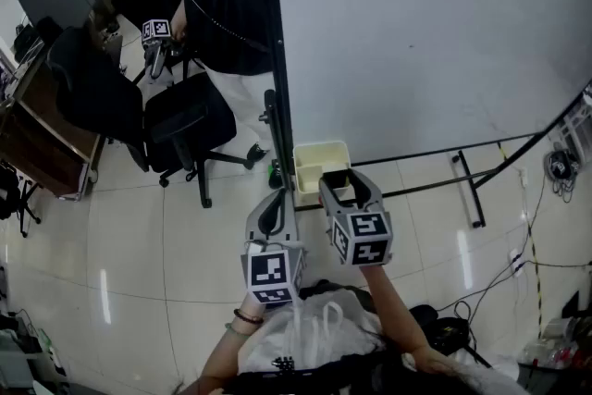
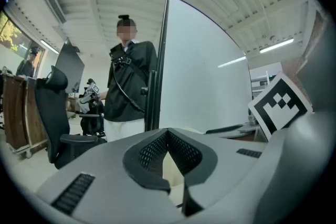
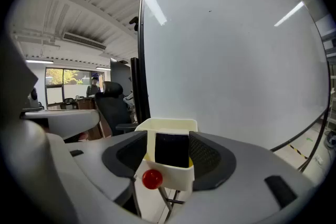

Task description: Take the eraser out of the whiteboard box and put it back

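Pale tiled floor fills the room below a large whiteboard on a dark wheeled frame. Black office chairs and a standing person are seen well off to the left. Nearer the camera, the left gripper is held low beside the board's edge, its fingers pressed together with nothing between them. It takes no part in the work for now. The right gripper is pushed up to the cream whiteboard box, which is mounted at the board's lower corner. Its fingers are spread and set to either side of the dark eraser, which stands upright inside the box. Cream wall shows between the left pad and the eraser, so no grip is judged to be made, though contact on the right side cannot be ruled out. A small red ball is seen on the front of the box, just below the eraser. The step in hand is judged to be the grasp for lifting the eraser out, with the eraser still in its place. Next, the fingers are to be closed squarely on the eraser's two flat faces. It is then to be drawn straight up, so that neither it nor the fingers catch on the box rim.
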